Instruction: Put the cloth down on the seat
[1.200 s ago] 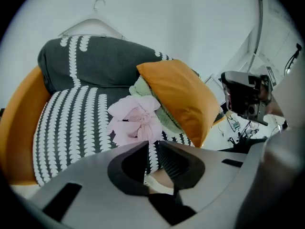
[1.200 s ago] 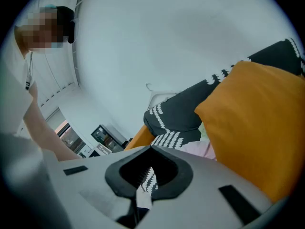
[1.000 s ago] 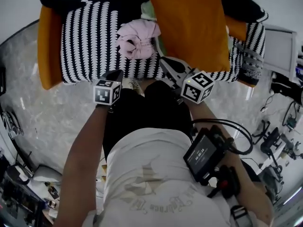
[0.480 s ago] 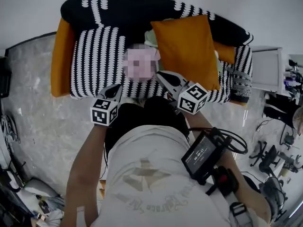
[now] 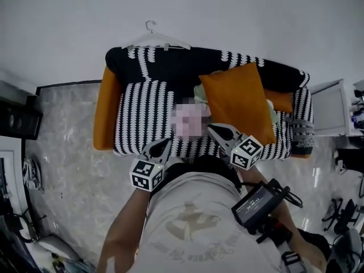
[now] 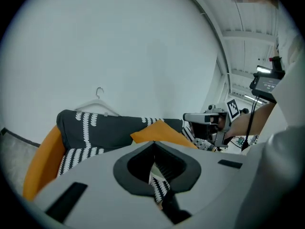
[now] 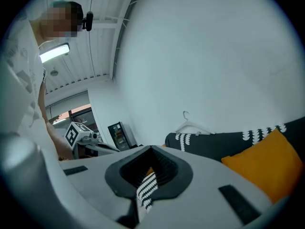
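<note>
A pink cloth [image 5: 190, 121], blurred over in the head view, lies bunched on the seat of the black-and-white striped sofa [image 5: 136, 112], just left of a big orange cushion [image 5: 242, 101]. My left gripper [image 5: 164, 144] hangs over the sofa's front edge, below and left of the cloth, and is shut with nothing in it. To the cloth's right, my right gripper [image 5: 211, 128] is also shut and empty. In the left gripper view the closed jaws [image 6: 153, 144] show only sofa stripes through their slit. The right gripper view [image 7: 151, 149] shows the same.
A white hanger [image 5: 151, 38] rests on the sofa's backrest against the white wall. Orange armrests [image 5: 105, 112] flank the seat. A white cabinet [image 5: 327, 107] stands at the right and a black appliance [image 5: 17, 118] at the left, on a marble floor.
Both grippers have risen and drawn back from the sofa's front edge, still shut. The head view has lifted, so the sofa looks smaller. The pink cloth stays on the seat.
</note>
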### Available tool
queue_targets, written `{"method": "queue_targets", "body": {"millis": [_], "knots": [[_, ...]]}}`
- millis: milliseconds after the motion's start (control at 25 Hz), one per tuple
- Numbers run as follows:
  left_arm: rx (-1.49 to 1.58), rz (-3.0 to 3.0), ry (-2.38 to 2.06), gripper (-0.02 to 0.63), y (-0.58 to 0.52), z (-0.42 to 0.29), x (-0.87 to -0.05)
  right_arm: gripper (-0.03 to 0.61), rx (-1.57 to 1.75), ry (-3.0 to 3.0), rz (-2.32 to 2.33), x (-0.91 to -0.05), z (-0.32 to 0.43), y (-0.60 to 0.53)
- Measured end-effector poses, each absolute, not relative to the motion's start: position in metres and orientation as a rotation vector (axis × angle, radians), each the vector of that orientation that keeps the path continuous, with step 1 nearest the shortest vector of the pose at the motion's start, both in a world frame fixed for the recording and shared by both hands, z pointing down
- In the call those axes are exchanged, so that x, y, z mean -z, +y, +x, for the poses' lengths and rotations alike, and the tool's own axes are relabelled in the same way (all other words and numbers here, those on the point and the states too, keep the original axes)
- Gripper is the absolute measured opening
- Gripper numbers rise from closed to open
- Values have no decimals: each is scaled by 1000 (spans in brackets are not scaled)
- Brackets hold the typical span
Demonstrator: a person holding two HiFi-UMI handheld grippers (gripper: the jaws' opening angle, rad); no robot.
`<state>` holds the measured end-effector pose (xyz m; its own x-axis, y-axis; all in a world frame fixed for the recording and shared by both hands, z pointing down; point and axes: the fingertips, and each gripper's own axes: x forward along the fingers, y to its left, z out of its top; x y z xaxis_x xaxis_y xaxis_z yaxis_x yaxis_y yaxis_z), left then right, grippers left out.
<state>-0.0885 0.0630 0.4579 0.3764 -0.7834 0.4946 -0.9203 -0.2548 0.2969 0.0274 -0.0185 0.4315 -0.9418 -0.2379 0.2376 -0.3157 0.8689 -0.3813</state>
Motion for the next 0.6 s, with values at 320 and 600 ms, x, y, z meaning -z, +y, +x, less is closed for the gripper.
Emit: {"method": "queue_targets", "body": {"millis": [320,600], "knots": [[-322,2117,-1468,12,60,-95,-443,15,-606,-2859,462,-426,39,-9],[-368,2156,-1421,12,50,-83,-443,15,-610,-2862,490,-429,38,-9]]}}
